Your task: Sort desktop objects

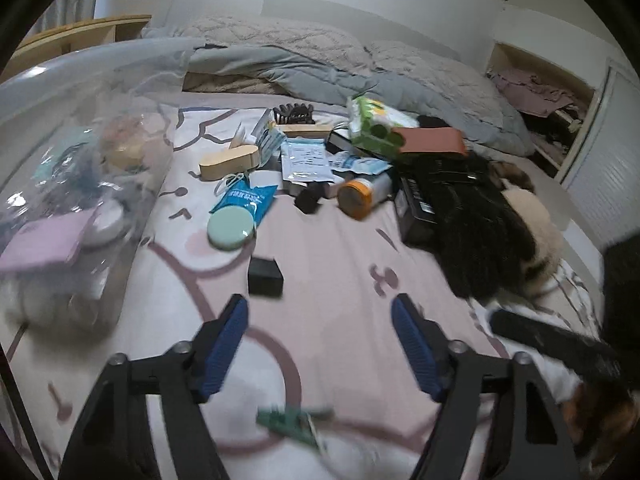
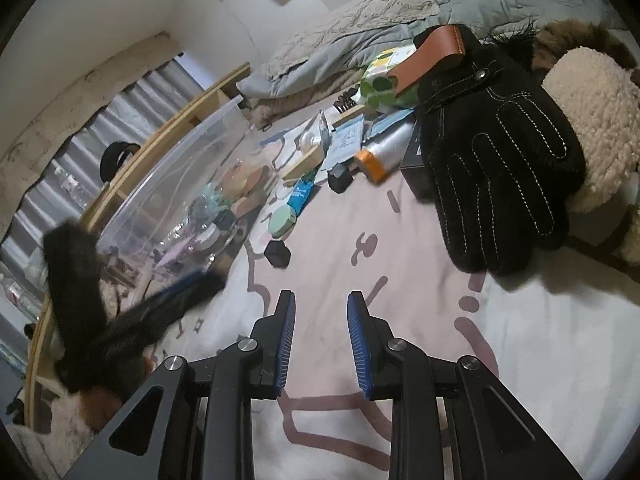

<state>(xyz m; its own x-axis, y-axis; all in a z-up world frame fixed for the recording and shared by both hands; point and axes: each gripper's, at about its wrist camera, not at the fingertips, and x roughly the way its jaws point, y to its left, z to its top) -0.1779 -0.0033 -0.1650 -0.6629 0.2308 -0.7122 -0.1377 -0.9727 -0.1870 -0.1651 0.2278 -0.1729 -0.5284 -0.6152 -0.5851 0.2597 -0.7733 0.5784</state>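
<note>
Nearest us, a small green item (image 1: 294, 424), blurred, lies on the bed sheet (image 1: 340, 264) below the left claw (image 1: 320, 312), whose blue pads stand well apart with nothing between them. Our right claw (image 2: 321, 304) shows only a narrow gap, and we see nothing gripped in it.

Going left to right, a clear bin (image 1: 80, 168) sits along the bed's left side, already holding a purple pad and other blurred things. Just beside its wall lie a round mint compact (image 1: 231, 227) and a blue packet (image 1: 244, 200). A small black box (image 1: 265, 276) sits alone, just ahead of the left claw's pads. Between it and the clutter further back, the sheet lies bare, the widest free stretch.

That clutter includes a wooden block (image 1: 229, 162), an orange-capped bottle (image 1: 362, 196) on its side and a green pack (image 1: 372, 120). Right of these, black gloves (image 2: 500, 160) overlap a black carton (image 1: 416, 204) and rest against a cream fleece item (image 2: 596, 120) near the bed's right edge.
</note>
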